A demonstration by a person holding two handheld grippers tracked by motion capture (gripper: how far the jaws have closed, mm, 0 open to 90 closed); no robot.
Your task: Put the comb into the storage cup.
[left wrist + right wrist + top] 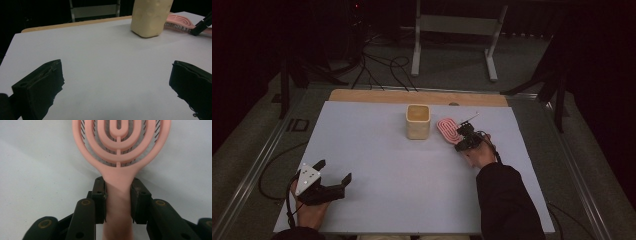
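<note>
From the high view we find the pink hairbrush lying flat on the pale table, just to the right of the cream cup, near it but apart. Our right gripper sits at the brush's near end, where the handle is. Our left gripper rests near the front left corner of the table, well apart from all this, its jaws spread wide on nothing.

In the left gripper view we look between those two parted black jaws across bare table. Far off stands the cream cup, and behind its right side the brush shows bristles down, with the tip of the other gripper at its end.

In the right gripper view our right gripper has its jaws narrowed onto the brush handle, a pad pressing each side just below the looped head. We judge the brush a light, stiff plastic piece, with an open, vented head that offers little to squeeze. The smooth handle may slip or swivel between the pads, so we think the neck, gripped squarely, is the place to hold it.
</note>
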